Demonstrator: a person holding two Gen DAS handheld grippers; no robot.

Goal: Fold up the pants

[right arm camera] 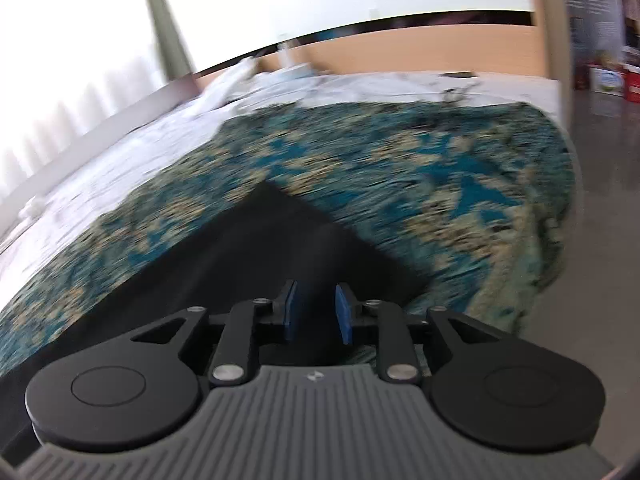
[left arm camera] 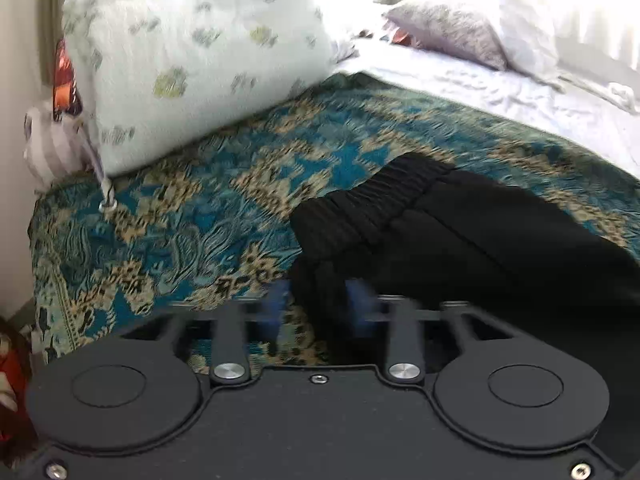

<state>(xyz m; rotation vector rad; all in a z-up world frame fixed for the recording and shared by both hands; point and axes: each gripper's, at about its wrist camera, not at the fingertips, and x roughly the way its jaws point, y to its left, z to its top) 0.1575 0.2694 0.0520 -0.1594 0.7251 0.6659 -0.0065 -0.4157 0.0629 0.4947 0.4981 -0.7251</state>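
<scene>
Left claw (left arm camera: 320,308): I'm holding it parted around a fold of the pants (left arm camera: 460,232), seemingly not pinching.
Right claw (right arm camera: 316,312): I'm holding it half open, empty.
Progress: pants lying folded on the bed (left arm camera: 200,208); further folds possibly remaining.

Black pants (left arm camera: 480,232) and pillow (left arm camera: 192,60) lie on patterned bedspread (left arm camera: 200,208).

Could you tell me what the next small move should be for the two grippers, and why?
Probably draw both grippers back and clear of the pants. The left gripper and the right gripper both stand open, pads apart, and the black pants lie on the patterned blanket with the waistband doubled over, so this fold looks released.
</scene>
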